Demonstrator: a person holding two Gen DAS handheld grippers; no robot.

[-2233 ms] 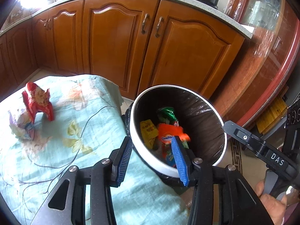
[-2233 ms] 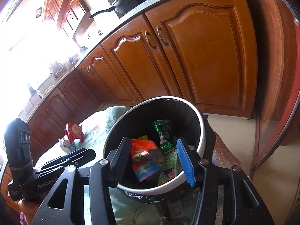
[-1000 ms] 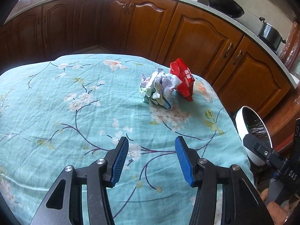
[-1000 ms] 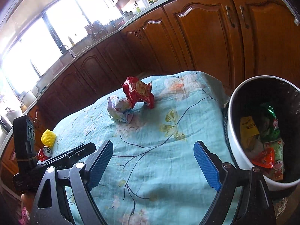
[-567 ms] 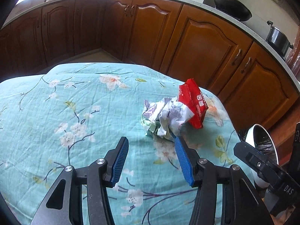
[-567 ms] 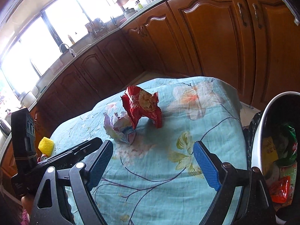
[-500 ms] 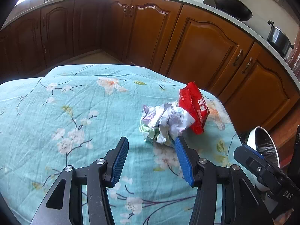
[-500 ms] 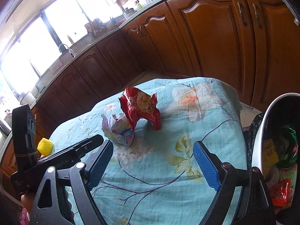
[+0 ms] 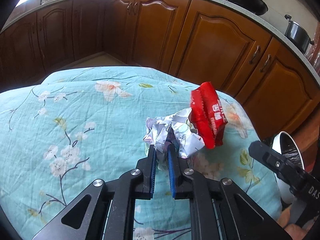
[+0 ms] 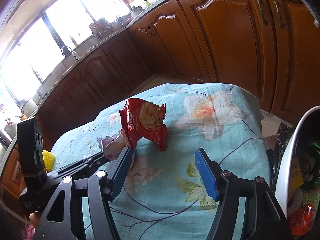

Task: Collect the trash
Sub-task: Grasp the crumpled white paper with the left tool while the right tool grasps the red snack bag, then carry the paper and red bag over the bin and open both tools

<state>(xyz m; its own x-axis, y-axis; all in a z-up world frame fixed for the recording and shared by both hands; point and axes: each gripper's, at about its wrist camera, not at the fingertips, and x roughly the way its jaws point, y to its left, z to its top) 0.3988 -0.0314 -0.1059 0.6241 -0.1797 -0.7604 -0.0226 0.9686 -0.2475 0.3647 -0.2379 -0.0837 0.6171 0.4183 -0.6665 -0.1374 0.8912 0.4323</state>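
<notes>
Blue-padded fingers (image 9: 153, 160) of the left gripper (image 9: 161, 156) are pinched on the near edge of the crumpled paper wad (image 9: 172, 134), which lies on the floral tablecloth (image 9: 80, 120); only a loose fold seems caught, so a quick lift could tear it free or let the wad slip out. Touching the wad's right side stands the red snack wrapper (image 9: 208, 118), propped like a tent; dragging the wad sideways may well knock it over or nudge it toward the cloth's far edge and onto the floor. Further right, the right gripper (image 10: 164, 160) hangs above the cloth with its fingers spread wide and nothing between them, aimed just below the red snack wrapper (image 10: 146, 124); its left finger sits close to the crumpled paper wad (image 10: 112, 146) and to the other tool, so a careless reach risks a collision. At the far right the white trash bin (image 10: 290, 160), already holding wrappers, waits beside the table.
</notes>
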